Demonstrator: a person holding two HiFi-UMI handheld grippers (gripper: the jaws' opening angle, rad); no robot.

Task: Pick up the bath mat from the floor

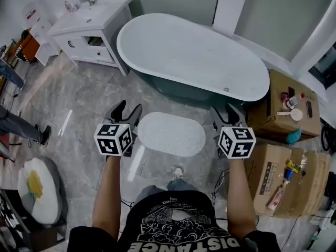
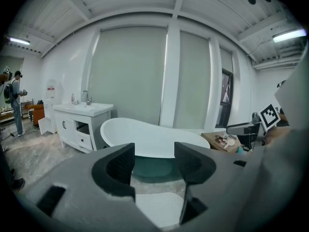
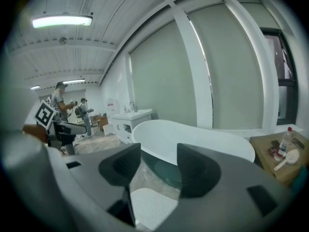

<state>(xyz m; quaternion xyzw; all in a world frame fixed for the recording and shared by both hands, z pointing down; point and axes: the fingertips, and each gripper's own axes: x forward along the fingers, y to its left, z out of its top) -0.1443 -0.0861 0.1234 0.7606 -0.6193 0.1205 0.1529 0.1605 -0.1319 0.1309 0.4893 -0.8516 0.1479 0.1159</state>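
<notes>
Bathroom with a grey marbled floor (image 1: 84,98), a white bathtub (image 1: 194,54) along the far side, a white vanity (image 1: 94,28) at far left and cardboard boxes (image 1: 281,114) at right. On the floor just on the near side of the tub: the bath mat (image 1: 170,134), flat, long axis running left to right. Left hand-held gripper (image 1: 127,111) just beside the mat's left end, right hand-held gripper (image 1: 227,113) near its right end. Both raised off the floor, clear of the mat, jaws spread with nothing between them.

Looks like the approach, with the pick itself not yet begun. Best done by lowering both tools together, tipping each further down, sliding one jaw under an end edge and pinching the edge, not the middle. Worth keeping the lower jaw low against the floor to get beneath so flat a thing. Then lift both ends evenly, to avoid folding, sagging or dragging.

An oval mat, pale grey-white, covered in a fine pebbled texture of small bumps. Thin, probably limp and soft.
</notes>
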